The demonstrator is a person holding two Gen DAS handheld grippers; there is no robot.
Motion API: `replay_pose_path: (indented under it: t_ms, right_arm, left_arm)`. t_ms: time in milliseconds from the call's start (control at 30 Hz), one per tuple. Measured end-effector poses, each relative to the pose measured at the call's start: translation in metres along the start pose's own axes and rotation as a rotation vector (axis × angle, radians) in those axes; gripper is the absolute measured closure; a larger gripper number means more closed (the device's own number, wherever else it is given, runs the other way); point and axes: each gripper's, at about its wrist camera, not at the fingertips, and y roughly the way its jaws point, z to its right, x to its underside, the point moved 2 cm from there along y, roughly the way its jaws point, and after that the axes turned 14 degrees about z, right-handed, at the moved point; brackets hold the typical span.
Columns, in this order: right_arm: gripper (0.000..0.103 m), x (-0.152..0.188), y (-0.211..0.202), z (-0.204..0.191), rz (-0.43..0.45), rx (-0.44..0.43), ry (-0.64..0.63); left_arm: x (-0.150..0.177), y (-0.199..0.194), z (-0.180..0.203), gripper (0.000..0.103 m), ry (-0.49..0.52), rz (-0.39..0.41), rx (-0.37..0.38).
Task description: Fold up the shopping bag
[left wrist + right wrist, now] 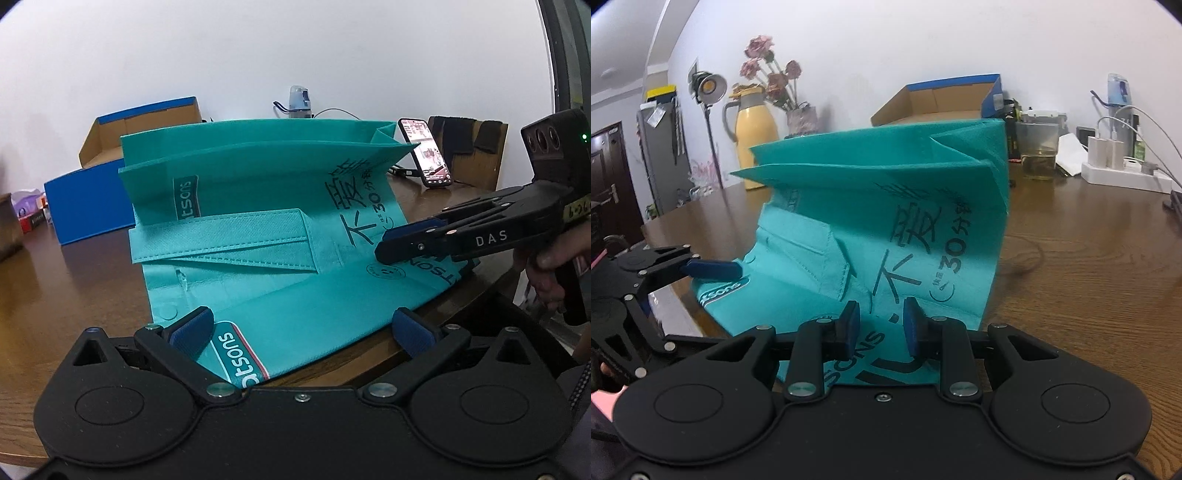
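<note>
Bag: a teal non-woven shopping bag lies on the brown wooden table, its near half flat, its far half standing up in a fold with the gusset creased inward at the right end.
Print: dark characters and "30" run across the right part of the bag; a "tsons" logo shows on the near corner and again on the raised panel.
Handle: a flat teal strap lies across the bag's middle, stitched along its edges.
Left gripper: at the bag's near edge, jaws spread wide, one blue pad over the logo corner, the other at the table edge; nothing is pinched between them.
Right gripper: over the bag's printed end, jaws parted with a narrow gap; from the left wrist view its tip lies low on the fabric, and whether it presses the cloth I cannot tell.
Hand: a person's fingers wrap the right gripper's grip, off the bag's right side.
Box: a blue cardboard box, lid open, stands just behind the bag's left end.
Phone: a lit phone leans upright behind the bag's right end.
Bottle: a clear bottle rises behind the bag's raised fold.
Jug: a yellow jug stands beyond the bag's left side, flowers beside it.
</note>
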Motion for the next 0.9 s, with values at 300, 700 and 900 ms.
replay_pose_path:
  t_ms: [300,700,900]
  right_arm:
    - [0.061,0.018,-0.027,-0.010,0.086,-0.129,-0.126]
    - [0.034,0.018,-0.047,-0.026,0.033,-0.275,-0.194]
    - [0.033,0.016,-0.061,-0.050,0.055,-0.283,-0.401]
  left_arm:
    - [0.014,-0.015,0.018,0.000,0.170,-0.012,0.036]
    - [0.009,-0.011,0.006,0.000,0.150,-0.046,0.053]
    - [0.005,-0.004,0.005,0.001,0.136,-0.079,0.017]
